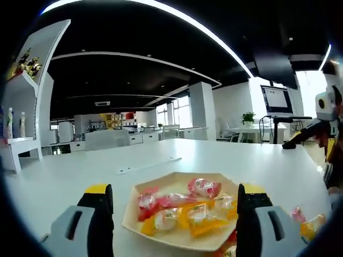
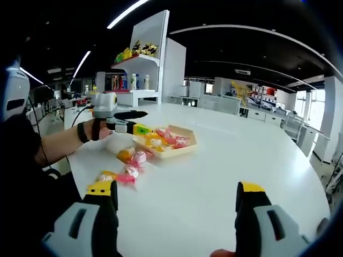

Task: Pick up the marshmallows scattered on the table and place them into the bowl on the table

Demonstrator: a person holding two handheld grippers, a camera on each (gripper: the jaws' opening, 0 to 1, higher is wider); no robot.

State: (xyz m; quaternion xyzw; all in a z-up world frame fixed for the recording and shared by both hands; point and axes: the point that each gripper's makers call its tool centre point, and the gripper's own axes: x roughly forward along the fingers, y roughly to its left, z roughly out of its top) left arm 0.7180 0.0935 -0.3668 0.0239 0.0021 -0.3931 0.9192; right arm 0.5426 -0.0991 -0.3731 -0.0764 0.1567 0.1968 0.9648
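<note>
In the left gripper view my left tongs [image 1: 175, 206] stand spread and empty at the bottom of the frame, their jaws to either side of the shallow cream bowl [image 1: 161, 235], which already holds a heap of wrapped marshmallows [image 1: 185, 209]. At lower right, a stray sweet [image 1: 306, 224] lies on the white bench [image 1: 80, 171] beside the bowl.

In the right gripper view, the left tongs [image 2: 140, 128] appear at centre left, held in my hand [image 2: 97, 130] and reaching to the bowl's [image 2: 182, 149] near edge. Below them several loose marshmallows [image 2: 135, 157] lie scattered toward the lower left — one cluster just beside the bowl, another pink-and-yellow pair [image 2: 119, 176] nearer me. My right tongs [image 2: 176, 206] hang wide open and empty at the bottom, over bare bench.

By my reading the job is partway done — the left is at the bowl, and the next move calls for dropping one pair of tongs onto a loose sweet and pinching its wrapper.
</note>
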